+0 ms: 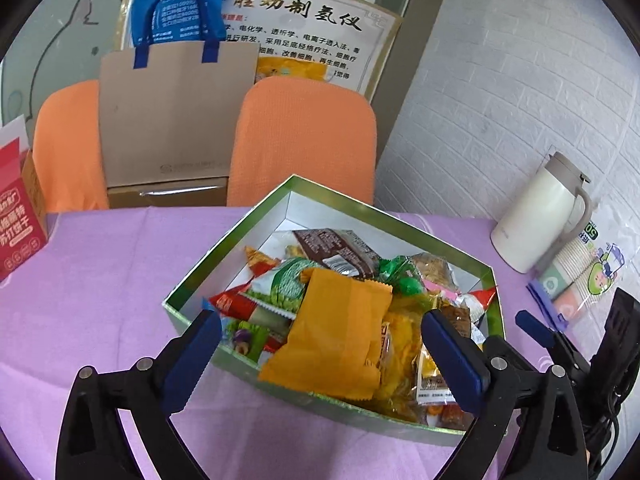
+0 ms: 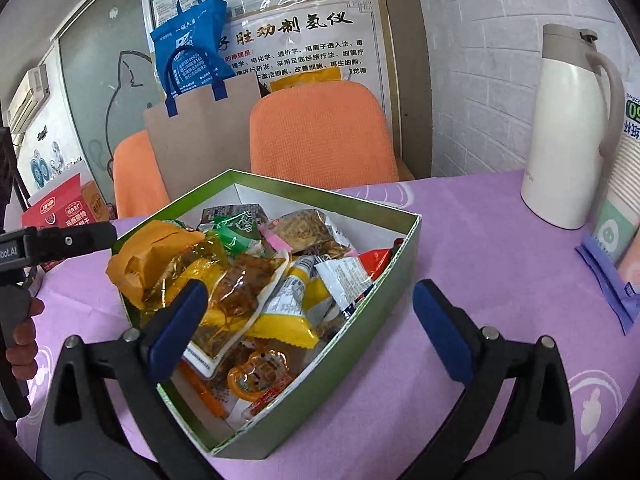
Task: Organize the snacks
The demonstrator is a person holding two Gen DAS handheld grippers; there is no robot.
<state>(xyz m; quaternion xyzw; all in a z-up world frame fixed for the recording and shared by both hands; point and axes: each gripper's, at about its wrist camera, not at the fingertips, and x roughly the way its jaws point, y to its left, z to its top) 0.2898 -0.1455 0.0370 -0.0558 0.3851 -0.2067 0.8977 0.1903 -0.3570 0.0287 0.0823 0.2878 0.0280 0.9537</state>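
A green box with a white inside (image 1: 228, 240) (image 2: 380, 312) stands on the purple tablecloth (image 1: 120, 280), filled with several wrapped snacks. An orange packet (image 1: 340, 328) (image 2: 136, 264) lies on top near its front edge. My left gripper (image 1: 320, 328) hangs open over that packet, its blue pads apart on either side and not pressing it. My right gripper (image 2: 310, 292) is open too: its left finger is above the yellow and brown packets (image 2: 240, 284), its right finger outside the box wall. Each view catches the other gripper at its edge: the right (image 1: 536, 328), the left (image 2: 80, 236).
A white thermos jug (image 1: 536, 216) (image 2: 568, 128) and a pack of paper cups (image 1: 580, 280) (image 2: 624, 200) stand at the right. A red carton (image 1: 20, 216) (image 2: 60, 208) is at the left edge. Orange chairs (image 1: 304, 140) and a brown paper bag (image 1: 172, 120) are behind the table.
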